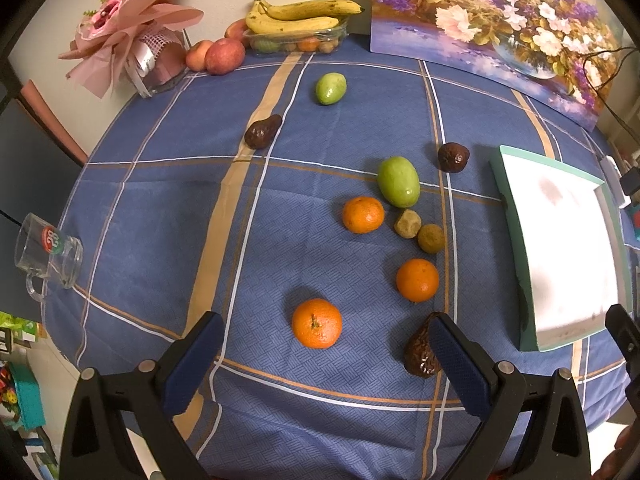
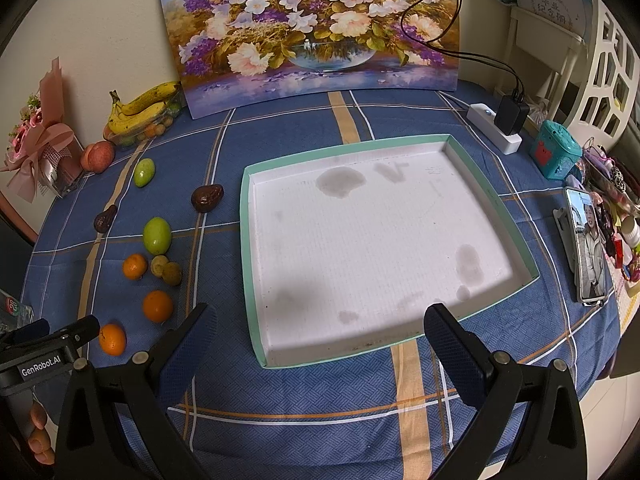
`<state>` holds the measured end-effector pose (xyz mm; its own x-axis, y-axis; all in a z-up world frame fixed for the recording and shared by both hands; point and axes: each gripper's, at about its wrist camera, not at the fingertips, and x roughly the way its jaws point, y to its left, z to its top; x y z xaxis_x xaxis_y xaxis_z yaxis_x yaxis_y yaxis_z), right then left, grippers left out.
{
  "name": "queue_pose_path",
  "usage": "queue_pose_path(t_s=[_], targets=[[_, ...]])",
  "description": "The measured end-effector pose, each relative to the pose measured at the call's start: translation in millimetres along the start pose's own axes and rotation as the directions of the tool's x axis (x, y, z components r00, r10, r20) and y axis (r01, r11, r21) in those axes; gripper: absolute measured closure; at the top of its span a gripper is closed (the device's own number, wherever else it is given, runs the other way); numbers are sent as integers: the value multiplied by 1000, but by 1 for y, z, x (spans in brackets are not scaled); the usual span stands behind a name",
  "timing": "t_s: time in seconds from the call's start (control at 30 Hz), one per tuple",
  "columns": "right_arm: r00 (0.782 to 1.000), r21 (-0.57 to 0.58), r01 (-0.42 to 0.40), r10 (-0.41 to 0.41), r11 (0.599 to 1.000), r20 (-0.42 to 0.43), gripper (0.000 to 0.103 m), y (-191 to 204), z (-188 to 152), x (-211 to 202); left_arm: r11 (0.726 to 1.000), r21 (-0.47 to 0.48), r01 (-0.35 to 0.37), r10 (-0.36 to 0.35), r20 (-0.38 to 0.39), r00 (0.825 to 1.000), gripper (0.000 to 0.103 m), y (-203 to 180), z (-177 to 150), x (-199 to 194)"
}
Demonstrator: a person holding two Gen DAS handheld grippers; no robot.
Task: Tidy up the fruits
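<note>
The surface (image 2: 304,392) is covered by a blue plaid cloth. A flower painting (image 2: 312,24) is leaned against the wall at the back. A shallow green-rimmed tray (image 2: 250,264) with a stained white floor is laid on the cloth, and no fruit is seen inside it. The left tool (image 1: 324,354) is held released above the cloth, its jaws spread wide with nothing between them. The right tool (image 2: 316,344) is likewise held released over the tray's near edge. The fruits are scattered to the left of the tray: two green fruits (image 1: 398,181), three oranges (image 1: 317,323), three dark avocados (image 1: 420,354) and two small brown fruits (image 1: 431,238). One avocado is partly hidden behind the left tool's right finger.
</note>
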<state>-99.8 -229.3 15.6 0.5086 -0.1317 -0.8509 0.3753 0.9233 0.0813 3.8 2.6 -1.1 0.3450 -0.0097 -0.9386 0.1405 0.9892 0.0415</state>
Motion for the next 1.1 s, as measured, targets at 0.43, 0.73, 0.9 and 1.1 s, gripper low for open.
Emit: queue_pose_path(t_s=[0.43, 0.73, 0.9, 1.1], targets=[[1000, -3, -4, 4, 1000, 0, 0, 0, -1, 1, 998, -24, 57, -56, 27, 998, 0, 4, 1, -3], [999, -23, -42, 42, 999, -4, 0, 9, 0, 4, 995, -71, 66, -59, 96, 994, 0, 19, 3, -11], [992, -34, -126, 126, 991, -15, 0, 22, 2, 7, 990, -119, 81, -60, 171, 983, 0, 35, 5, -19], [977, -77, -213, 210, 974, -42, 1, 50, 2, 11, 983, -154, 97, -78, 125, 989, 0, 49, 8, -8]])
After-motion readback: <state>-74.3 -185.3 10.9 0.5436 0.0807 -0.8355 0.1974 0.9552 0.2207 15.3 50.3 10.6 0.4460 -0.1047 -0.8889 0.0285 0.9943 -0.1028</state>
